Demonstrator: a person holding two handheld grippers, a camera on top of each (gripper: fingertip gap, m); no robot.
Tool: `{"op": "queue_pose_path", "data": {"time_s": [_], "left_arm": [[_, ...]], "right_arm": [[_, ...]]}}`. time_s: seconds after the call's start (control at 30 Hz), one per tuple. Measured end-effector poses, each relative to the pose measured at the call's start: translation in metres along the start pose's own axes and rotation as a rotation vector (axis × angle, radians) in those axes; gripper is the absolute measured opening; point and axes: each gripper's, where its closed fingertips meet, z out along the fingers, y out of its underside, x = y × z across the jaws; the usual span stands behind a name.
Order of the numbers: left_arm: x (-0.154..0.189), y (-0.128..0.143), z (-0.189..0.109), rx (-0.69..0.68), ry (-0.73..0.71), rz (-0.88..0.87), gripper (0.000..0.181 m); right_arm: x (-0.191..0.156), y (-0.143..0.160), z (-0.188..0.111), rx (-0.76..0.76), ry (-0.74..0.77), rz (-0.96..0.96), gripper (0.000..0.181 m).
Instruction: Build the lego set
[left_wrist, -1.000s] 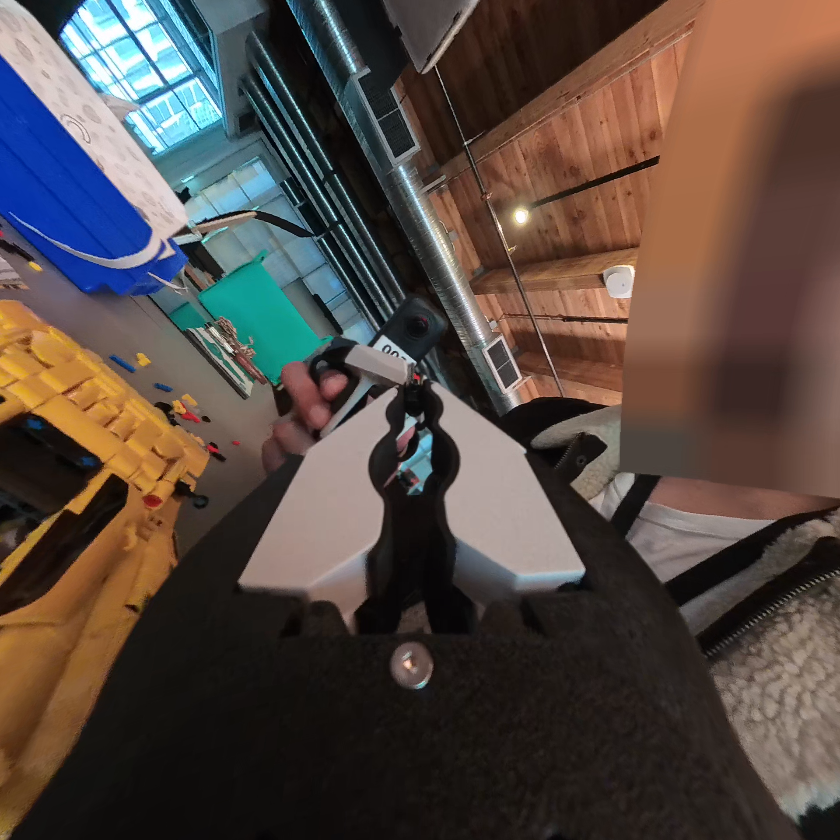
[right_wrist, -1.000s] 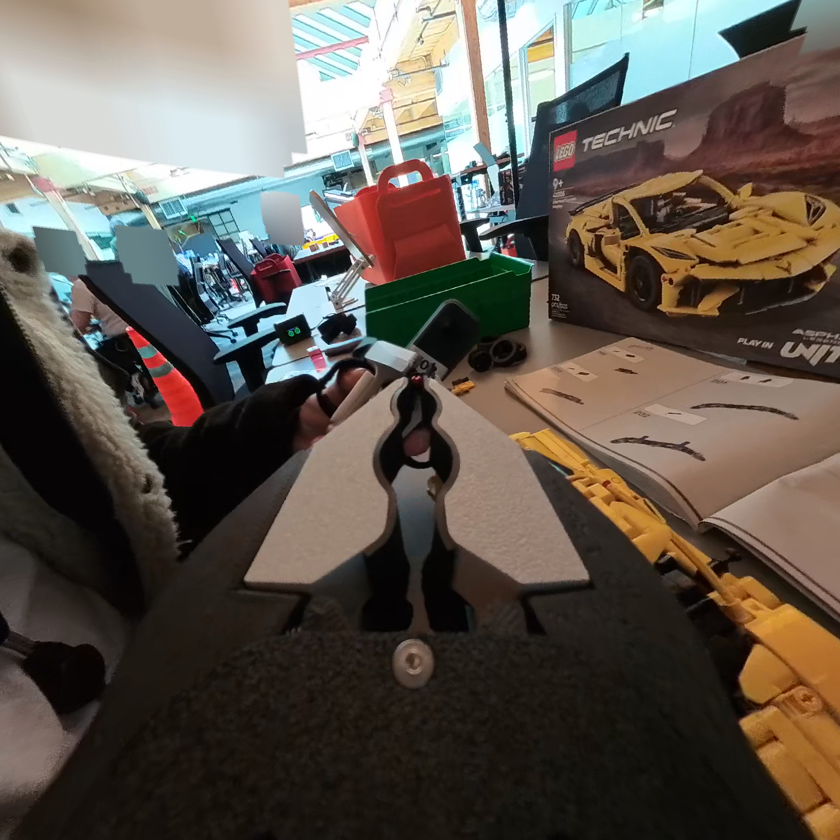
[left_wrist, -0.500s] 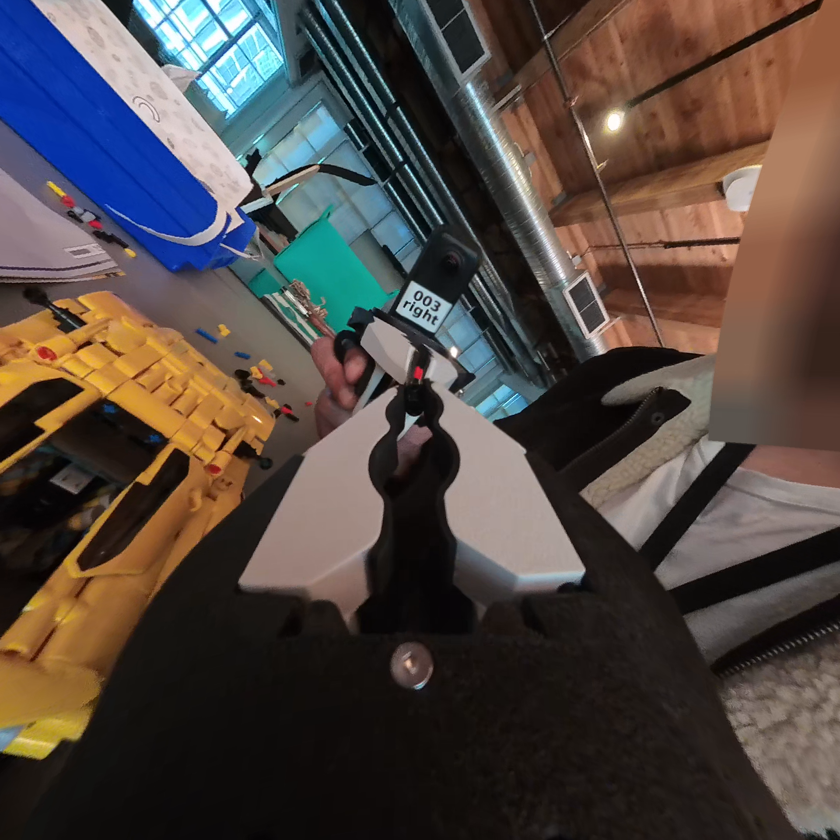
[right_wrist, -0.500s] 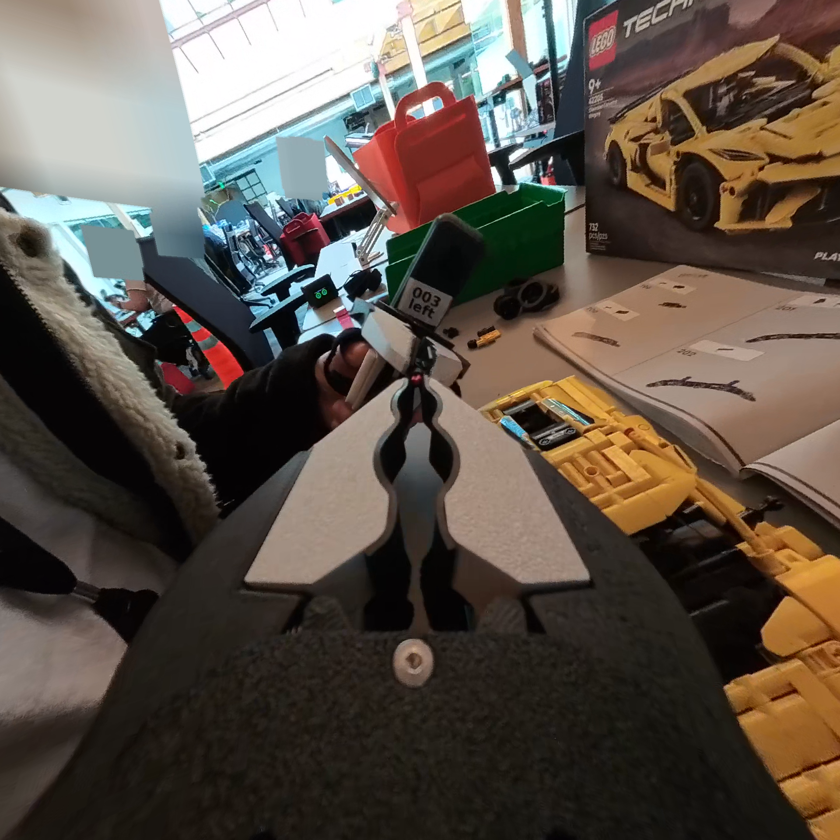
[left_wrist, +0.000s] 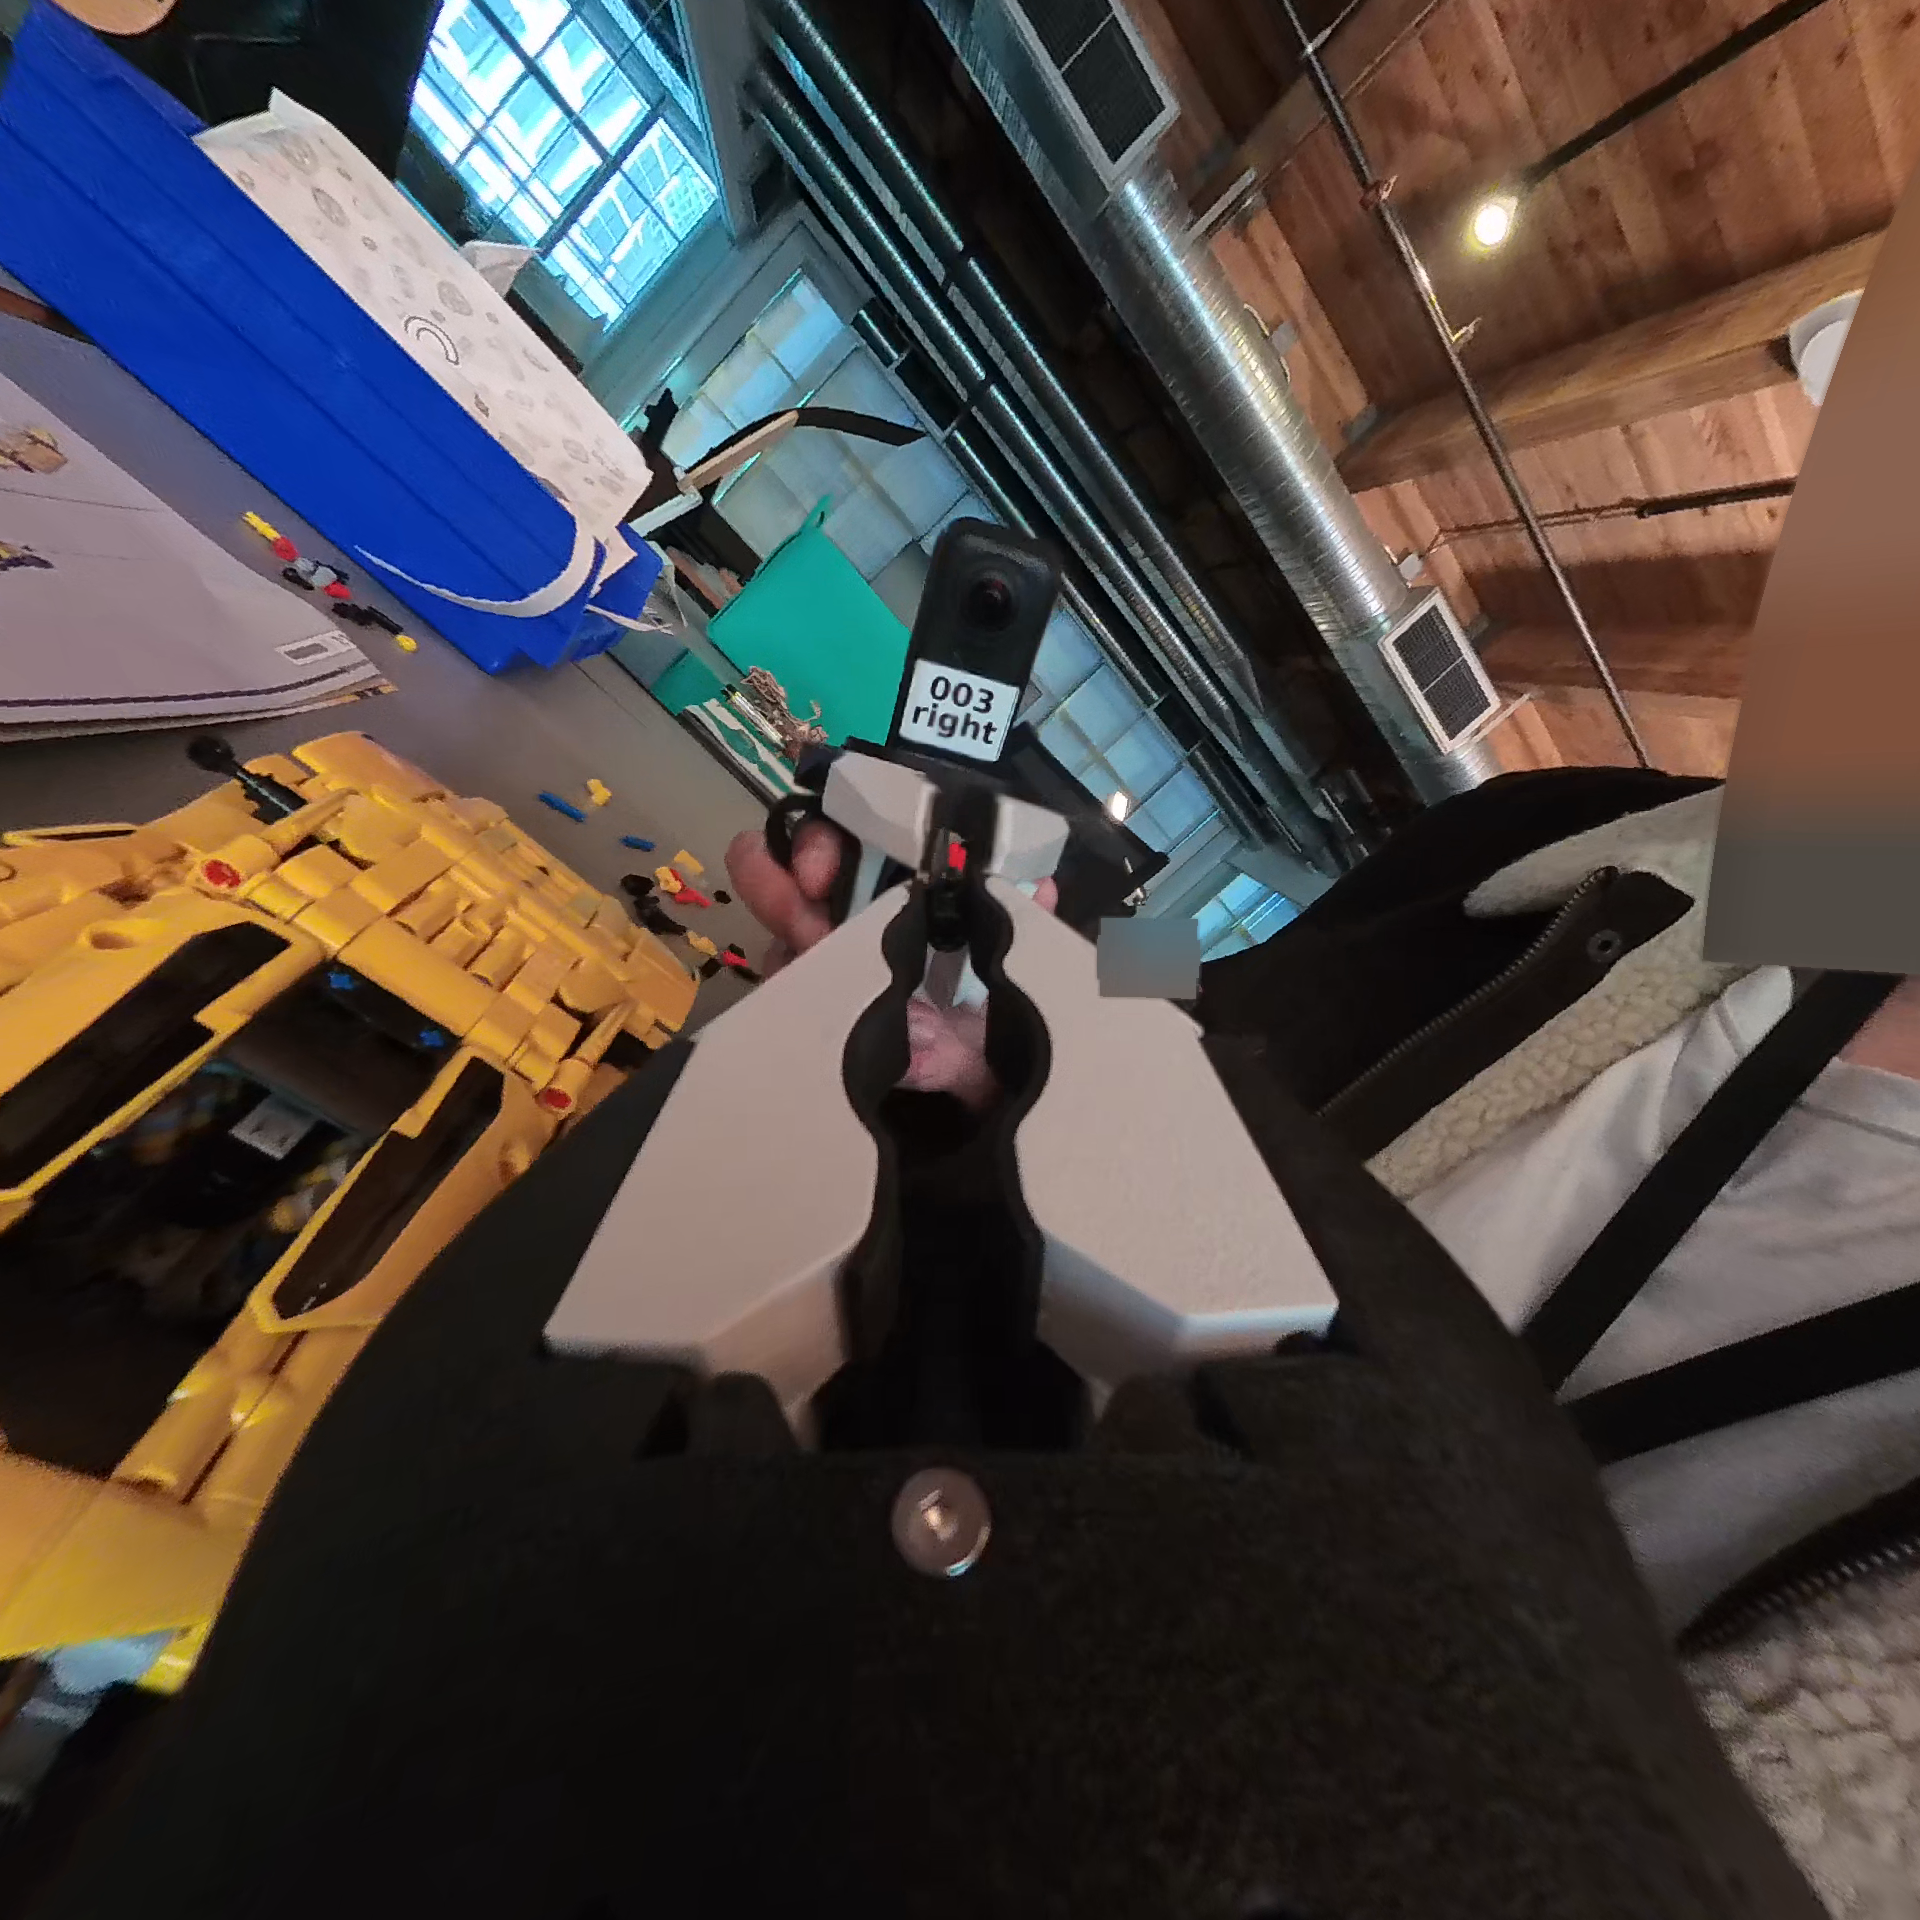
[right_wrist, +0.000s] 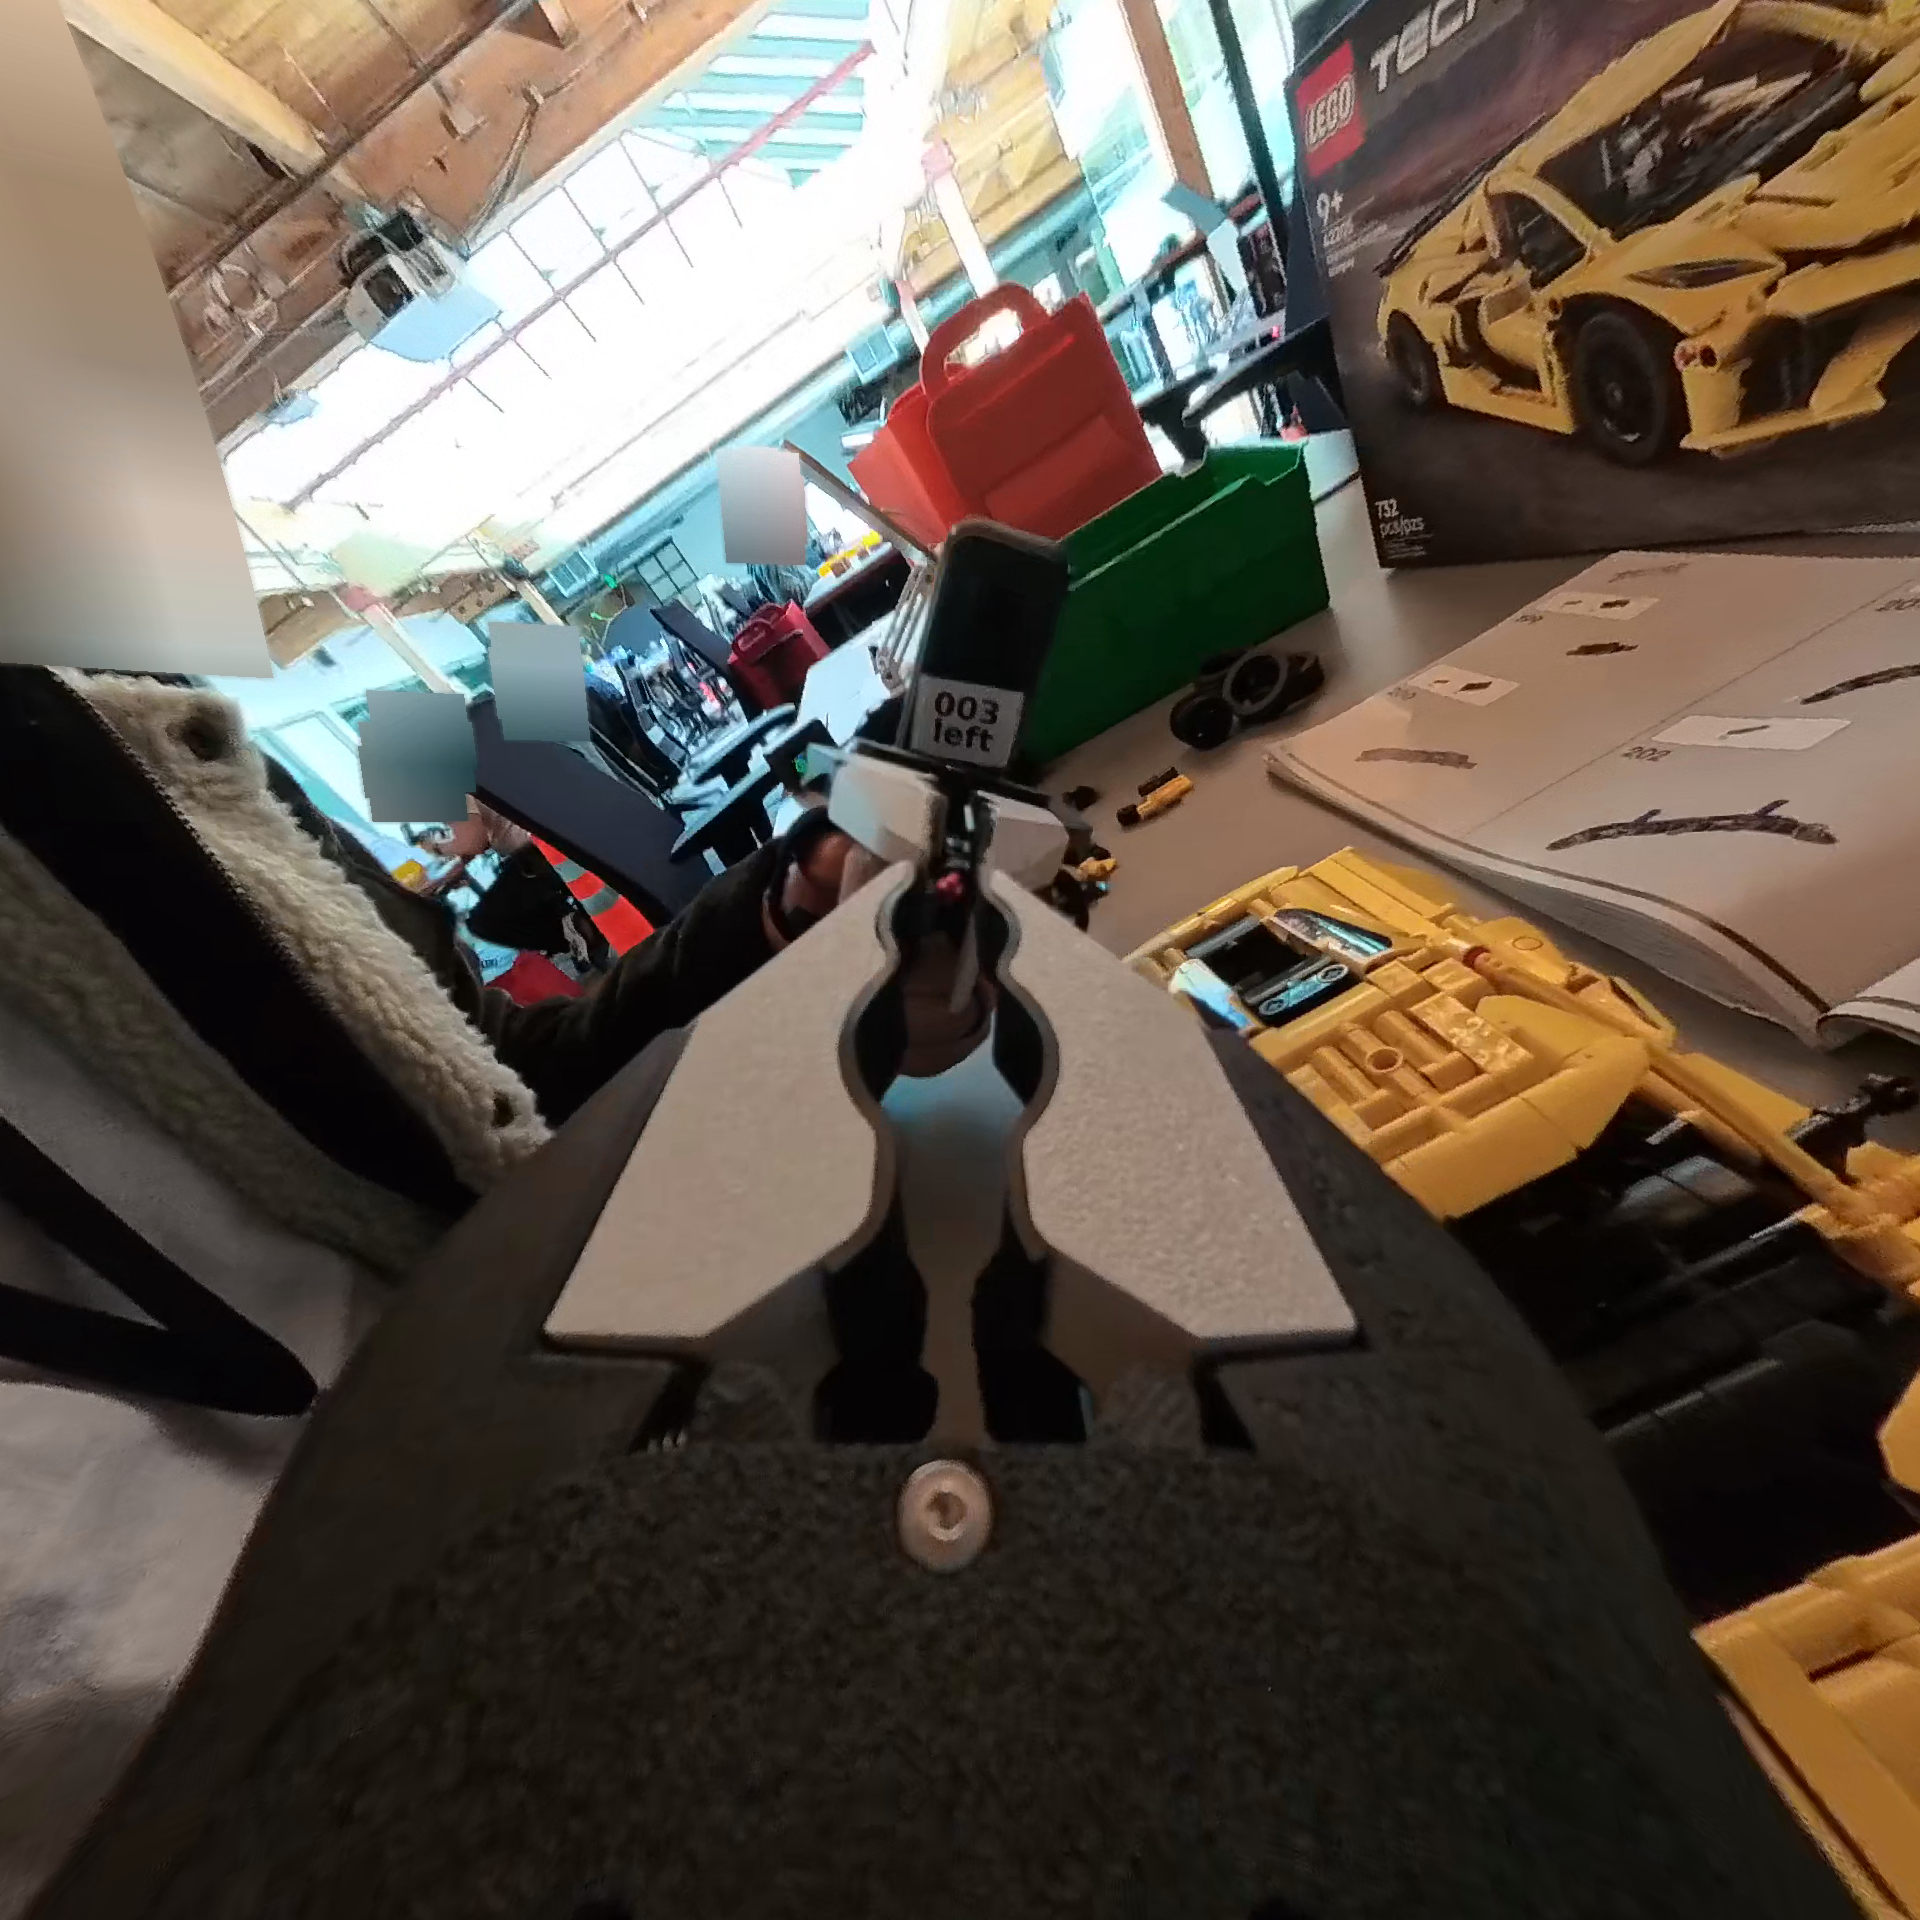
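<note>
Right wrist view, both tongs pinching small red piece (right_wrist: 948, 885), grey table (right_wrist: 1195, 800), timber ceiling.

The left tool (left_wrist: 943, 914) and the right tool (right_wrist: 954, 883) are raised tip to tip, each pointing straight at the other, with both pairs of fingers drawn together at the tips on a small red-and-black piece at the meeting point; which tool bears the piece cannot be told. Behind the far tool in each view, a hand (left_wrist: 790, 883) grips its handle, forefinger through the trigger loop. The hand (right_wrist: 821, 883) on the left tool emerges from a dark sleeve.
</note>
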Motion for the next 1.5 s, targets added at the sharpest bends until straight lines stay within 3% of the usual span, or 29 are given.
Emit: {"op": "queue_pose_path", "data": {"time_s": [0.5, 0.9, 1.17, 1.5], "left_arm": [[0.011, -0.006, 0.004, 0.114, 0.148, -0.142, 0.007], [-0.006, -0.001, 0.003, 0.044, -0.035, -0.021, 0.007], [-0.002, -0.004, 0.0, -0.001, -0.081, 0.125, 0.007], [-0.002, 0.003, 0.004, -0.03, -0.073, 0.122, 0.007]], "right_arm": [[-0.008, -0.006, -0.001, 0.109, -0.019, -0.058, 0.004], [0.007, 0.004, -0.001, 0.075, 0.025, -0.018, 0.003], [0.006, 0.001, -0.008, 0.077, -0.03, 0.058, 0.005], [0.003, 0.002, -0.005, 0.071, -0.054, 0.075, 0.006]]}}
